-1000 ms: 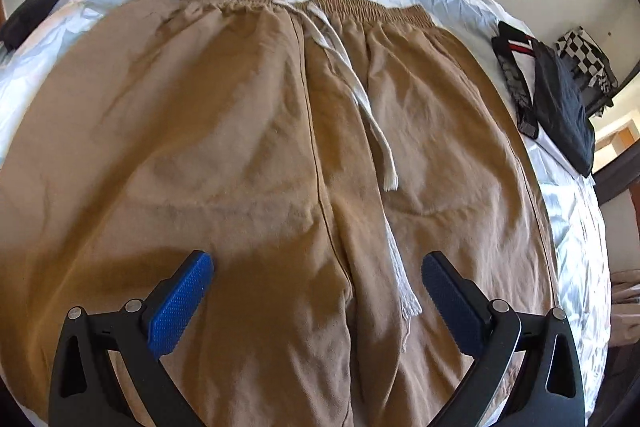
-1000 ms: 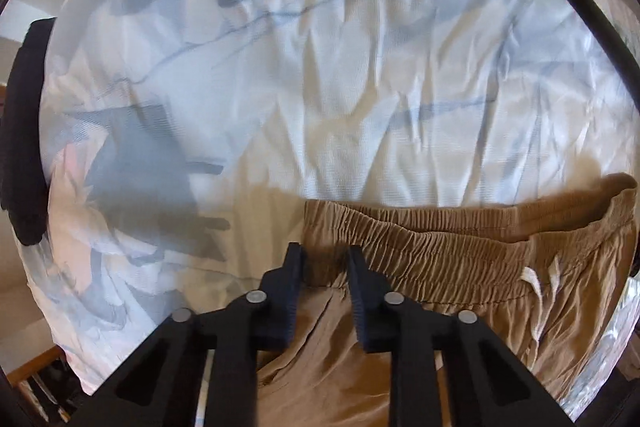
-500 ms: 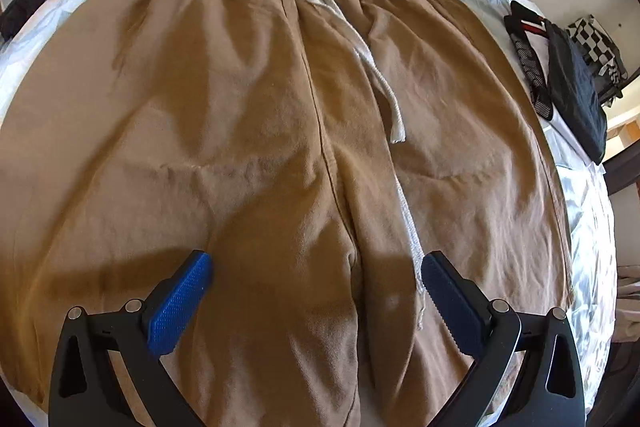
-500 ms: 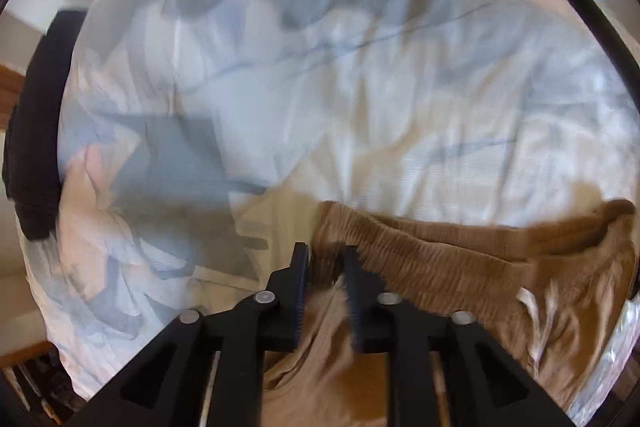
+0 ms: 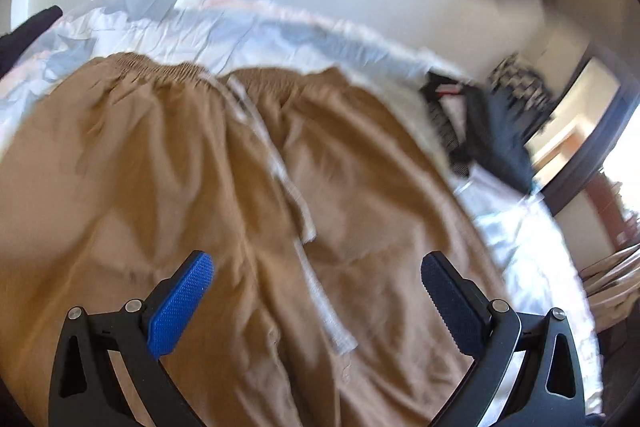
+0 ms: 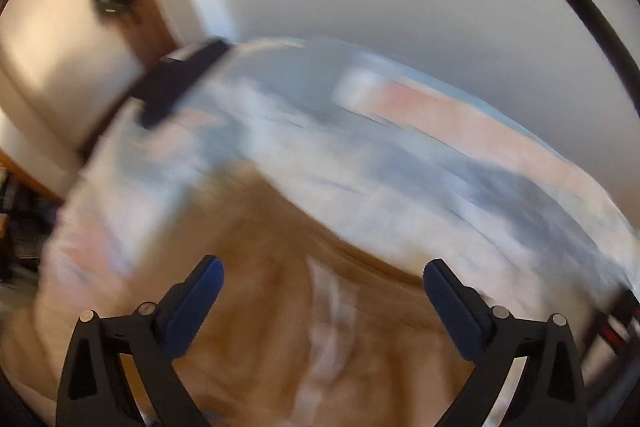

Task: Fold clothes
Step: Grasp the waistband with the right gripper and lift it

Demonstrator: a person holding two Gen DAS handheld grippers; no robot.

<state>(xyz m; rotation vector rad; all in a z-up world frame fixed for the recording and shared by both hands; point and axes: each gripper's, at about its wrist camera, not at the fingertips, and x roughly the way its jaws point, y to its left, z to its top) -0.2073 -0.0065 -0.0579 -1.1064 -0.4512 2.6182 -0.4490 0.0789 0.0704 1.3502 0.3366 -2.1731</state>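
No writing or label is legible; both views are blurred.

Trousers (image 5: 168, 187): tan, spread flat on the bed (image 5: 256, 35), waistband at the far side, white drawstring (image 5: 288, 183) running down the middle.

Your left gripper (image 5: 316, 299): jaws wide apart, nothing between them; the trousers lie below and ahead, untouched.

Your right gripper (image 6: 320, 303): jaws have just been opening and stand wide, empty; the trousers lie beneath, clear of the pads.

Dark clothes (image 5: 480, 123): at the bed's right edge, well apart.

Two wrist fisheyes angled down, close over the same tan trousers (image 5: 168, 163) on bed (image 6: 400, 163).
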